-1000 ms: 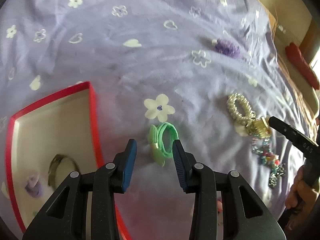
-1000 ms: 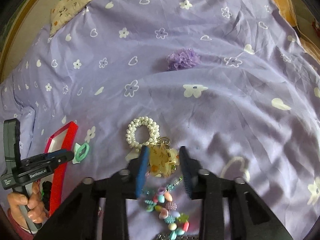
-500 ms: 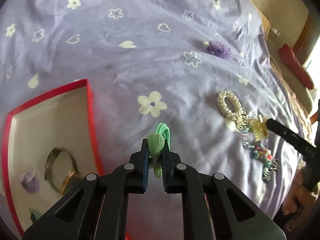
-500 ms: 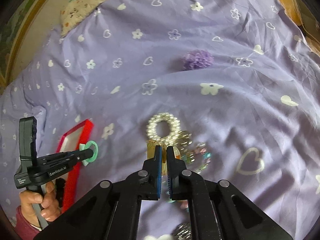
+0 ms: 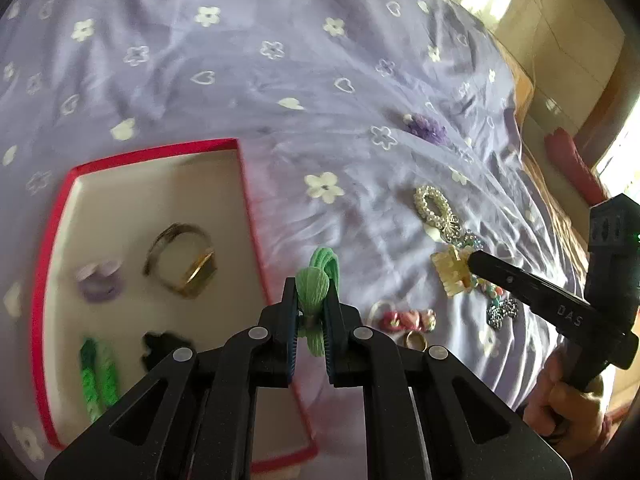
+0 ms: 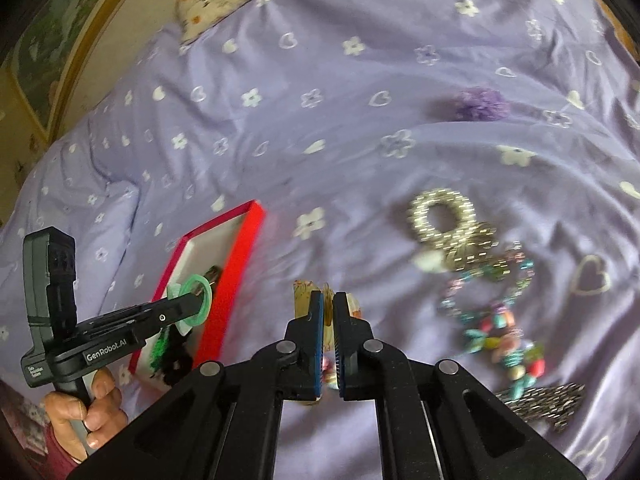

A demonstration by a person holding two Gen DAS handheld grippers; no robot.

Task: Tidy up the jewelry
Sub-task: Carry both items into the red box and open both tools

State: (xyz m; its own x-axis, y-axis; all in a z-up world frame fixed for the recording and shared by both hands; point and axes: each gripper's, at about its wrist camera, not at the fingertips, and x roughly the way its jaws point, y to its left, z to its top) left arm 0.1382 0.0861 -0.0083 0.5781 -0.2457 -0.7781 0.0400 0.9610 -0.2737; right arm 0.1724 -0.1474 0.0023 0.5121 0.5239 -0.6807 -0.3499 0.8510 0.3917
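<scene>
Left gripper (image 5: 310,312): its two fingers were pressed together on the green hair tie (image 5: 318,280), held up in the air just above the right-hand wall of the box.
Right gripper (image 6: 328,320): closed tight on the yellow hair clip (image 6: 306,292), lifted clear of the bedsheet.
Box (image 5: 248,200): red-walled with a pale floor, lying on the bedsheet toward its left side; inside were a gold bangle (image 5: 182,260), a pale purple piece (image 5: 98,284), a bright green band (image 5: 98,376) and something small and black (image 5: 160,346).
Bedsheet (image 5: 240,60): lilac, printed with white flowers and hearts, rumpled.
Pearl bracelet (image 6: 440,214): flat on the sheet to the right of the box, well apart from it.
Bead necklace (image 6: 496,320): many-coloured, sprawled just beside the pearl bracelet, nearer me.
Purple scrunchie (image 6: 482,104): alone toward the far side of the sheet.
Pink piece and gold ring (image 5: 412,330): close together on the sheet beside the left gripper.
</scene>
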